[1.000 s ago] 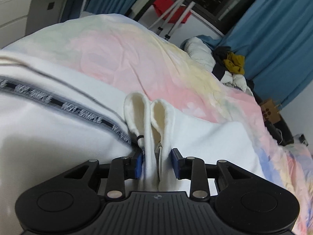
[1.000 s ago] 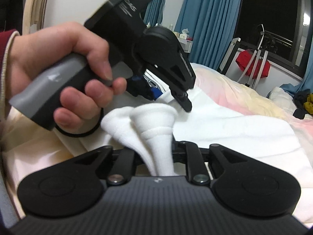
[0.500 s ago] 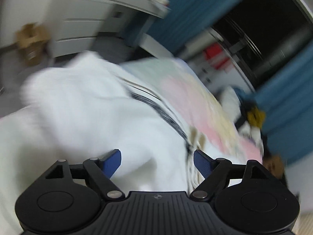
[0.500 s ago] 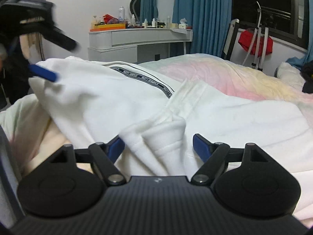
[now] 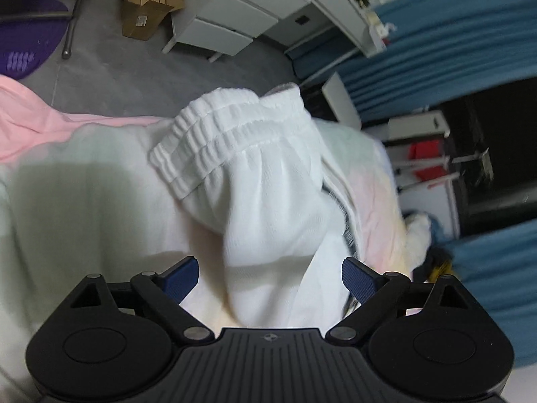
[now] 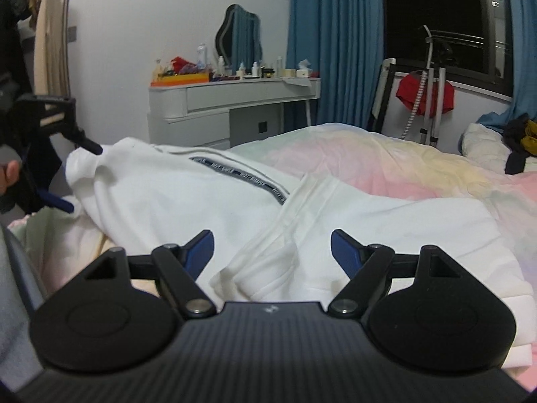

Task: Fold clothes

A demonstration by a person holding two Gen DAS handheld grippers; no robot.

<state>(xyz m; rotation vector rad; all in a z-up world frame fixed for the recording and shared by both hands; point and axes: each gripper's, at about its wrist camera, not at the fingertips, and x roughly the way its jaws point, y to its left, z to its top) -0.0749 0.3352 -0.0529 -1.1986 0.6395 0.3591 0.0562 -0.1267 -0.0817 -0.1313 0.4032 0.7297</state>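
A white garment (image 6: 161, 198) with a black lettered stripe (image 6: 241, 176) lies folded across a pastel bedspread (image 6: 402, 168). In the left wrist view its ribbed elastic end (image 5: 235, 141) bunches up at the bed's edge. My left gripper (image 5: 268, 277) hovers over that end with its jaws opening; cloth lies between the blue pads, but they do not press on it. The same gripper (image 6: 77, 176) shows at the far left of the right wrist view, held by a hand. My right gripper (image 6: 272, 252) stands open above a fold of the garment, nothing pinched.
A white dresser (image 6: 235, 100) with bottles and a mirror stands beyond the bed. A cardboard box (image 5: 147, 3) sits on the grey floor. A drying rack with a red item (image 6: 423, 94), blue curtains (image 6: 329, 50) and a clothes pile (image 6: 517, 141) are on the right.
Both grippers were shut on bunched white cloth and have let go. The left one swung away to the left and rolled, now over the ribbed end. The right one rose a little.
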